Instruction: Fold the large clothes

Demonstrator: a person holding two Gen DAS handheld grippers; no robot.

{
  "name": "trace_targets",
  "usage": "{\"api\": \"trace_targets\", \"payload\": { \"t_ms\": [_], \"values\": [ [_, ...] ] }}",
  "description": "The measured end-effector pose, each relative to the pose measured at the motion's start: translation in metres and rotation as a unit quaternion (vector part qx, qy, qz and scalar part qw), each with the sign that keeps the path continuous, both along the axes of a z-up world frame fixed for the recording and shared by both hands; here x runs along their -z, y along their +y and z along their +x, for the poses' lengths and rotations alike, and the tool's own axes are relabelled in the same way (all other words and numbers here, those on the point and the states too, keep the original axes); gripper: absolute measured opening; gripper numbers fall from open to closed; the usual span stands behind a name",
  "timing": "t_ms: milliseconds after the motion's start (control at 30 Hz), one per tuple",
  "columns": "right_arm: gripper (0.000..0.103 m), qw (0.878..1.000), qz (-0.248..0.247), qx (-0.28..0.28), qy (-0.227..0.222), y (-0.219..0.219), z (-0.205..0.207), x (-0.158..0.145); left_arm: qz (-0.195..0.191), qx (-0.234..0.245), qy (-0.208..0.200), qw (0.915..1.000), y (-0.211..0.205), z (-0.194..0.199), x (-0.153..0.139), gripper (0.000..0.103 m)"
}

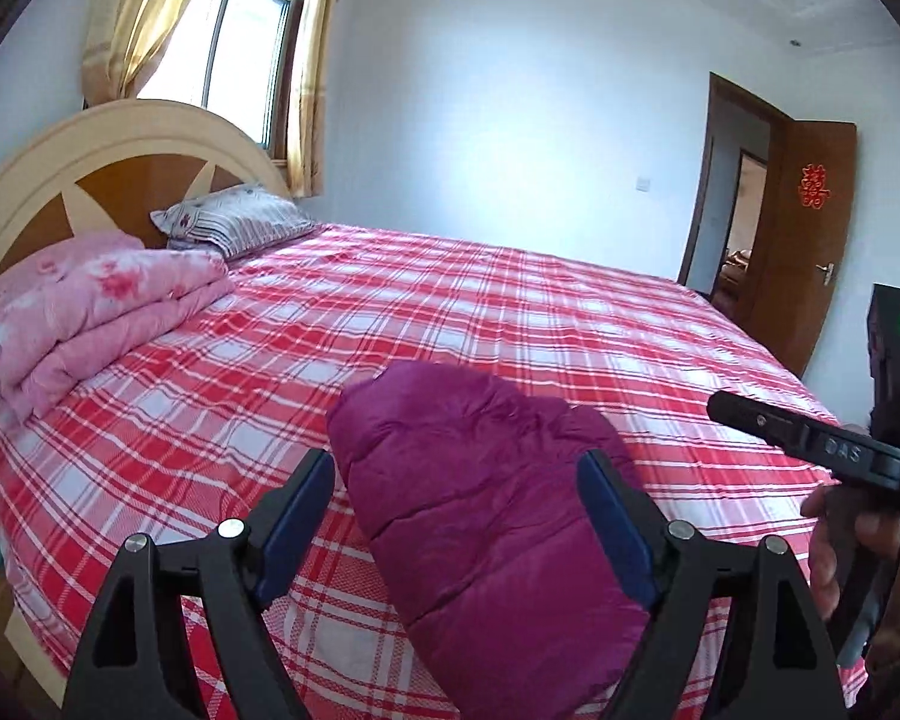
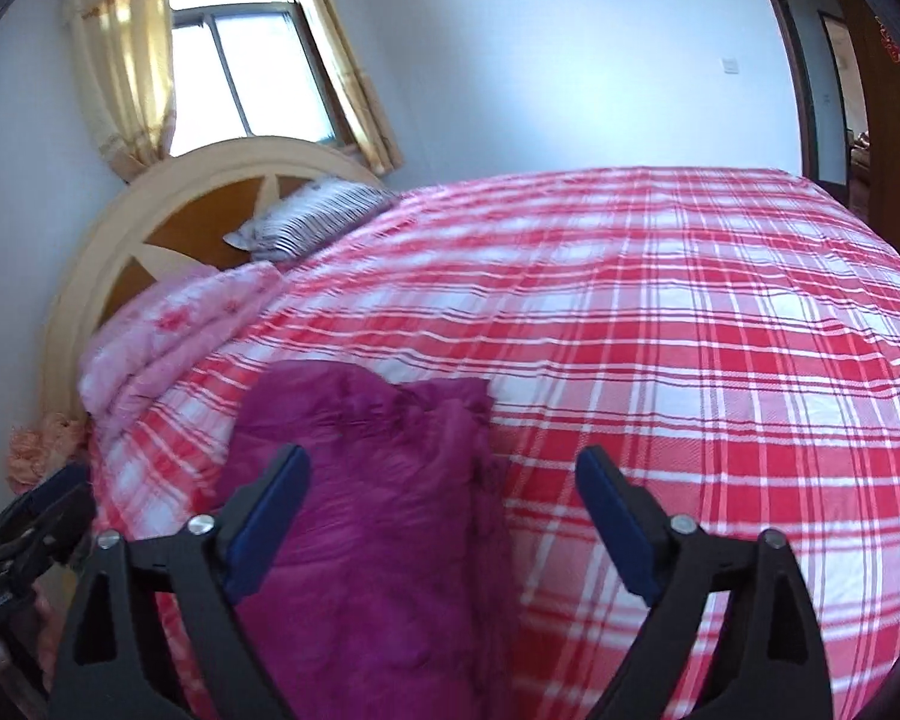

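Currently both jaws released, left gripper (image 1: 456, 504) and right gripper (image 2: 444, 498) hovering over the magenta padded coat (image 1: 480, 516) bundled lower centre on the plaid bed sheet (image 1: 510, 312); probably best to pinch outer fabric edges, not bulk; spread flat first.

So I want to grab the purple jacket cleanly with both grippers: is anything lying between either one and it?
Nothing visible. The purple padded jacket lies bare on the plaid bedsheet, right ahead of the open left gripper and the open right gripper. The folded pink quilt sits apart, by the headboard.
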State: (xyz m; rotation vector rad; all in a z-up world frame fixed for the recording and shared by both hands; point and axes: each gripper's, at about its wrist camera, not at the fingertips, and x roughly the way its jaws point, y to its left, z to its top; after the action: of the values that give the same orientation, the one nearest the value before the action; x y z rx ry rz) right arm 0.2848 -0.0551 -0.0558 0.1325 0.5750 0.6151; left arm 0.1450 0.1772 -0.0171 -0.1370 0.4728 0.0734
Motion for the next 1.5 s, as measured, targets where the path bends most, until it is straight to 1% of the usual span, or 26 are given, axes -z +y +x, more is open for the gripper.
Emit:
{"api": "trace_targets", "payload": {
  "t_ms": [200, 400, 600, 767, 833, 933, 1067, 1500],
  "values": [
    [0.095, 1.0, -0.002, 0.009, -0.02, -0.001, -0.03, -0.017, -0.009, 0.003, -0.015, 0.9998, 0.005, -0.004, -0.009, 0.084],
    [0.096, 0.999, -0.009, 0.016, -0.029, -0.002, -0.046, -0.022, -0.013, 0.001, -0.011, 0.9999, 0.007, -0.003, -0.007, 0.084],
    [0.096, 0.999, -0.017, 0.017, -0.037, -0.001, -0.06, -0.025, -0.007, 0.003, -0.021, 0.9997, 0.004, -0.008, -0.014, 0.084],
    [0.096, 0.999, -0.021, 0.016, -0.044, 0.001, -0.067, -0.03, 0.004, -0.001, -0.022, 0.9998, 0.002, -0.011, -0.016, 0.084],
    [0.096, 0.998, -0.02, 0.016, -0.052, 0.002, -0.072, -0.033, 0.002, 0.0, -0.022, 0.9998, 0.002, -0.011, -0.017, 0.084],
    [0.099, 0.998, -0.019, 0.017, -0.059, 0.001, -0.074, -0.036, 0.001, -0.002, -0.023, 0.9997, 0.001, -0.012, -0.017, 0.084],
    [0.099, 0.998, -0.017, 0.018, -0.061, 0.001, -0.076, -0.038, 0.007, -0.005, -0.024, 0.9997, 0.0, -0.013, -0.017, 0.084],
    [0.1, 0.998, -0.017, 0.02, -0.062, 0.001, -0.079, -0.039, 0.007, -0.005, -0.024, 0.9997, -0.003, -0.013, -0.018, 0.084]
  ]
}}
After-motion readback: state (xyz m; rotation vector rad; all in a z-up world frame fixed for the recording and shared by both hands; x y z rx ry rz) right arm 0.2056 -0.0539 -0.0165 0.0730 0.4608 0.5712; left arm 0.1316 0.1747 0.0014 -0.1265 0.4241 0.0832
